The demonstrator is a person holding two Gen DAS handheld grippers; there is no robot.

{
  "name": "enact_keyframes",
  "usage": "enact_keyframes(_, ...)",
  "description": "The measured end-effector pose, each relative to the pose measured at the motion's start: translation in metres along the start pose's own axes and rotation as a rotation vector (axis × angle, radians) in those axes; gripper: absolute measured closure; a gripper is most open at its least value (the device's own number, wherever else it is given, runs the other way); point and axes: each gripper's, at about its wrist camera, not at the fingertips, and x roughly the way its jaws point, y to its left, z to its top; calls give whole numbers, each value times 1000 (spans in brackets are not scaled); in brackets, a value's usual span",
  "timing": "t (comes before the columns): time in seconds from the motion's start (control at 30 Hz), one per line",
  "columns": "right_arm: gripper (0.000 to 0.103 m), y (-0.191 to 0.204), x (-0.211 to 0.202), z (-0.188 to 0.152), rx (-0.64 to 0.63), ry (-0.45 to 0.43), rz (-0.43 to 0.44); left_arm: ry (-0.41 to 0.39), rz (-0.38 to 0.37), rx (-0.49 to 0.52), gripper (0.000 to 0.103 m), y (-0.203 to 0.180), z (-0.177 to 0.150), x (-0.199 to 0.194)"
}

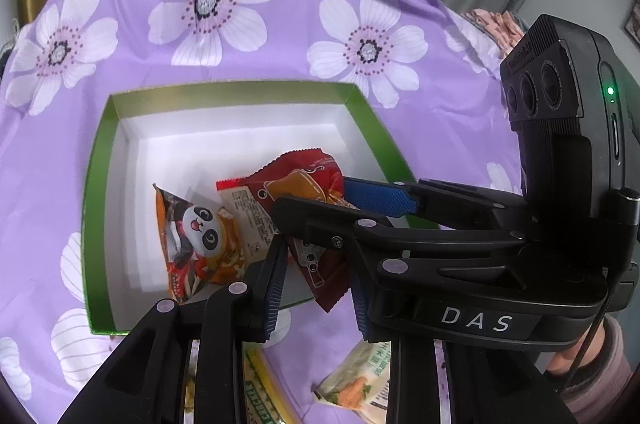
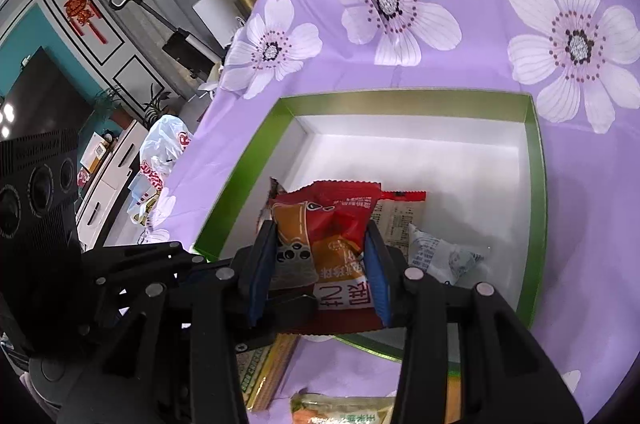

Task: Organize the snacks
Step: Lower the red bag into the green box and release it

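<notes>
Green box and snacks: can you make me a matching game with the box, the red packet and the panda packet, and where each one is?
Things:
1. red packet
2. panda packet
3. green box

Places:
a. on the purple cloth
b. lying inside the box
c. between the right fingers

Pairs: 1-c, 2-b, 3-a.

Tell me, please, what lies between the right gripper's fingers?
A red snack packet sits between the pads of the right gripper, pressed from both sides; the right wrist view shows it.
</notes>
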Motion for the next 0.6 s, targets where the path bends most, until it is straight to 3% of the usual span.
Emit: enact_keyframes(0.6, 60, -13, 21, -3, 30, 39, -9, 42, 0, -29, 73, 12, 0, 22)
